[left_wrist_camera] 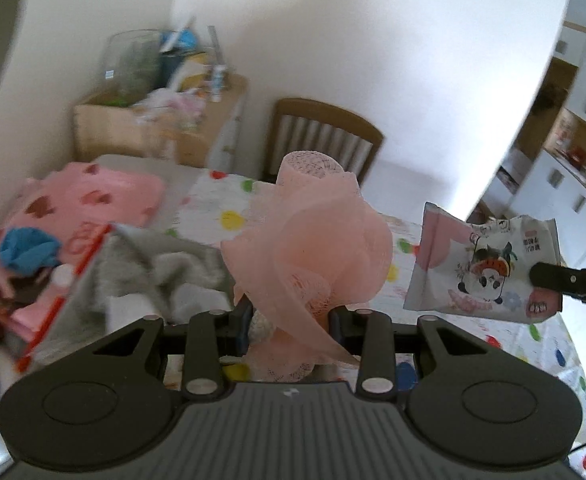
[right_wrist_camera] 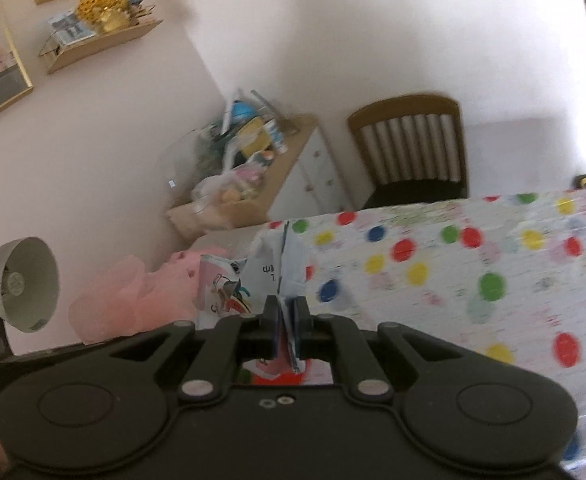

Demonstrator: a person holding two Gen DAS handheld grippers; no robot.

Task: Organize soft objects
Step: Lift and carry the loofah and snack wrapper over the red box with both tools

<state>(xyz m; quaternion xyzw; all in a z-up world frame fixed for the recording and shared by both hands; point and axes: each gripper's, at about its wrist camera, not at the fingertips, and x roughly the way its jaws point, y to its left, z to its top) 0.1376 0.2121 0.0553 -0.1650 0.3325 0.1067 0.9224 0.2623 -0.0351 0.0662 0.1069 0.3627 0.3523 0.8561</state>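
My left gripper (left_wrist_camera: 289,312) is shut on a pink mesh bath pouf (left_wrist_camera: 313,240) and holds it up above the dotted tablecloth (left_wrist_camera: 221,204). My right gripper (right_wrist_camera: 285,308) is shut on a soft tissue pack with a panda print (right_wrist_camera: 253,276), held in the air; the pack also shows at the right of the left wrist view (left_wrist_camera: 481,268). The pouf shows at the left of the right wrist view (right_wrist_camera: 109,304).
A pink cloth with hearts (left_wrist_camera: 89,200), a blue cloth (left_wrist_camera: 27,254) and a grey towel in a red-edged container (left_wrist_camera: 153,276) lie at the left. A wooden chair (left_wrist_camera: 325,136) stands behind the table. A cluttered cabinet (left_wrist_camera: 161,116) is by the wall. A lamp (right_wrist_camera: 25,284) stands at the left.
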